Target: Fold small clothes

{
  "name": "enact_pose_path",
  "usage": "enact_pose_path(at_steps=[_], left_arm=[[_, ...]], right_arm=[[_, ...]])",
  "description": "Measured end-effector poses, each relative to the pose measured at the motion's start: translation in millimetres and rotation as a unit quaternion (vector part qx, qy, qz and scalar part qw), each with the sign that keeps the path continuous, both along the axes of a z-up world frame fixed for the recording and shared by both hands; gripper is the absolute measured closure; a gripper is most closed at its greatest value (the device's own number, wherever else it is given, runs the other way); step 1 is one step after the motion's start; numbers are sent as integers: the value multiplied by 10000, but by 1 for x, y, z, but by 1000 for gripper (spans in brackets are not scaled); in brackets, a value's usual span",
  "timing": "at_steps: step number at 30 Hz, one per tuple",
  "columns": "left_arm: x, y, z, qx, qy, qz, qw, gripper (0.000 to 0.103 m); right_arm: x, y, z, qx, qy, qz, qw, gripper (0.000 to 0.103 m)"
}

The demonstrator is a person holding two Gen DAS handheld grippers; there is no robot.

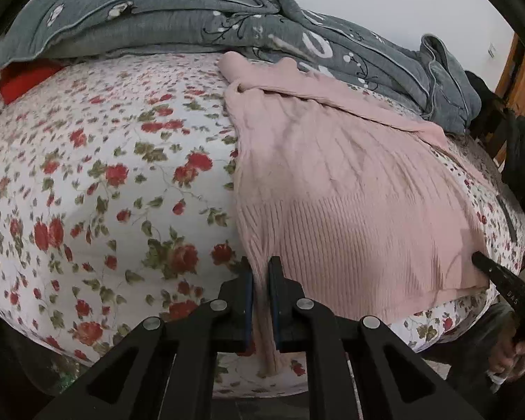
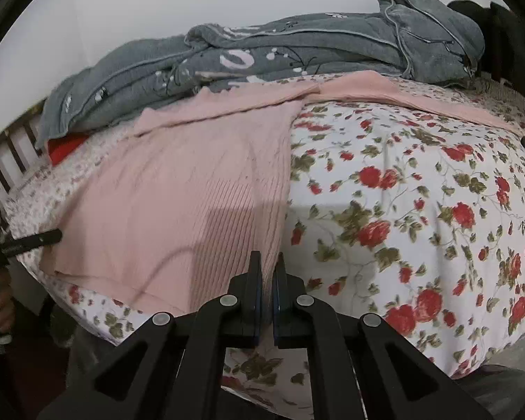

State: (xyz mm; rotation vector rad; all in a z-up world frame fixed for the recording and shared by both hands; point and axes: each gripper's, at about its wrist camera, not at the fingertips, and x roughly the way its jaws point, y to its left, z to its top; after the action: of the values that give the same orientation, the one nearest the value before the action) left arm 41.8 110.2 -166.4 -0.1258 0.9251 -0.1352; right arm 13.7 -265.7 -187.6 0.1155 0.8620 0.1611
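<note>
A pink ribbed sweater point(image 1: 332, 192) lies spread flat on the floral bedsheet point(image 1: 105, 175), hem toward me and a sleeve stretched along the back. My left gripper point(image 1: 260, 262) is shut on the hem's left corner, with pink knit pinched between the pads. The right gripper's fingertip point(image 1: 481, 262) shows at the hem's other corner. In the right wrist view the same sweater point(image 2: 192, 182) fills the left half, and my right gripper point(image 2: 267, 257) is shut on its near right corner. At the far left corner of the hem sits the left gripper's fingertip point(image 2: 50, 237).
A crumpled grey quilt point(image 1: 192, 24) point(image 2: 297, 49) lies along the back of the bed, with a red cloth point(image 1: 17, 80) under it. A dark flat object point(image 1: 507, 220) rests near the bed's right edge. A hand point(image 1: 507, 353) holds the other gripper. Headboard slats point(image 2: 10, 161) stand far left.
</note>
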Motion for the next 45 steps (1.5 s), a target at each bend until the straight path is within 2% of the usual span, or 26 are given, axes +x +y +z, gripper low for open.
enact_pose_path(at_steps=[3, 5, 6, 7, 8, 9, 12, 18, 24, 29, 33, 35, 36, 40, 42, 43, 44, 45], left_arm=[[5, -3, 10, 253, -23, 48, 9997, 77], [10, 0, 20, 384, -125, 134, 9991, 77], [13, 2, 25, 396, -168, 165, 9989, 77], [19, 4, 29, 370, -199, 189, 9989, 76], [25, 5, 33, 330, -219, 199, 9990, 74], [34, 6, 38, 309, -244, 222, 9990, 67], [65, 5, 48, 335, -387, 254, 9984, 47], [139, -12, 51, 377, -486, 74, 9981, 46], [216, -18, 34, 451, -383, 146, 9981, 46], [266, -13, 19, 454, -242, 337, 9981, 46], [300, -7, 2, 671, 50, 437, 9968, 48], [309, 0, -5, 393, 157, 394, 9983, 81], [311, 4, -5, 309, 119, 338, 9989, 89], [308, 25, 0, 236, -63, 471, 9986, 89], [310, 39, -7, -113, 96, 522, 9985, 89], [312, 46, -12, -334, 180, 598, 9975, 84], [313, 47, -14, -335, 217, 625, 9972, 81], [313, 46, -14, -223, 201, 643, 9975, 74]], right_arm=[[3, 3, 4, -186, 83, 136, 9997, 93], [1, 0, 13, -238, -1, 194, 9995, 89], [0, -1, 22, -247, -119, 242, 9993, 82], [0, -2, 29, -267, -206, 260, 9991, 70], [1, -4, 35, -303, -296, 259, 9988, 64], [5, -3, 44, -379, -442, 258, 9980, 57], [20, -1, 59, -492, -590, 298, 9966, 57], [59, -2, 69, -442, -604, 208, 9970, 57], [86, -8, 60, -468, -500, 34, 9976, 57], [104, -18, 51, -598, -411, -113, 9973, 57], [124, -28, 43, -667, -296, -280, 9969, 57], [130, -32, 42, -683, -278, -329, 9967, 57], [135, -35, 40, -694, -272, -370, 9965, 57], [148, -41, 37, -750, -255, -485, 9957, 57], [153, -43, 36, -847, -297, -536, 9945, 57], [155, -45, 35, -892, -300, -557, 9940, 57], [157, -46, 34, -904, -286, -565, 9939, 57], [159, -50, 33, -898, -269, -592, 9938, 57]])
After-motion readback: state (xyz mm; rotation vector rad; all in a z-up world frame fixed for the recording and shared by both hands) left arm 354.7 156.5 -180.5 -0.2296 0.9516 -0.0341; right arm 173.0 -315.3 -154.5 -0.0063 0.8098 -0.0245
